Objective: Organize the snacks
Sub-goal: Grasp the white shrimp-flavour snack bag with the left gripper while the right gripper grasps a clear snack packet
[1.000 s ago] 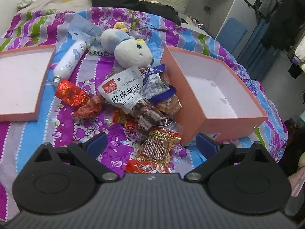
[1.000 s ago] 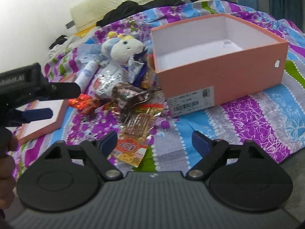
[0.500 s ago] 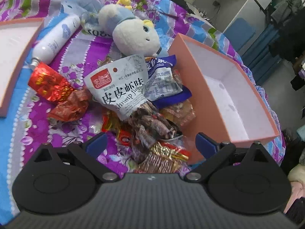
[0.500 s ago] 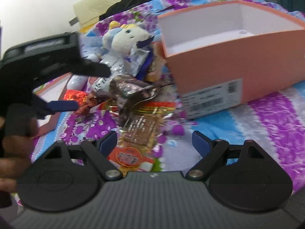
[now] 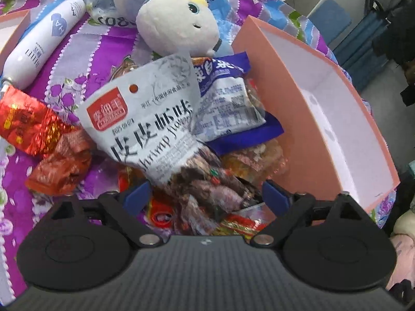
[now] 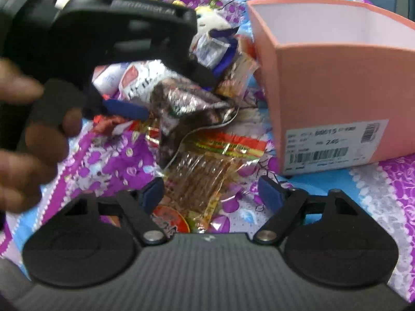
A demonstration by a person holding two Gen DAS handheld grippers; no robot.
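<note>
A pile of snack packets lies on the bedspread beside an open pink box [image 5: 324,108] [image 6: 337,83]. On top is a white shrimp-flavour bag [image 5: 145,119], with a blue-and-white packet [image 5: 225,98] next to it. My left gripper [image 5: 205,197] hangs low over a dark brown packet [image 5: 207,191] [image 6: 186,103]. Its jaws are closing, with the packet between them and the pads apart from it. My right gripper [image 6: 211,194] straddles a clear packet of brown sticks [image 6: 202,176]. Its jaws are also closing and do not press on it.
A plush toy [image 5: 176,23] and a white tube [image 5: 44,41] lie behind the pile. Red foil packets [image 5: 26,121] sit at the left, near the box lid [image 5: 13,26]. In the right wrist view, a hand [image 6: 23,134] holding the left gripper fills the left side.
Both grippers have come down and forward onto the pile, so the packets look larger. The left gripper and its hand have moved into the right wrist view. Both pairs of jaws have narrowed a little.
</note>
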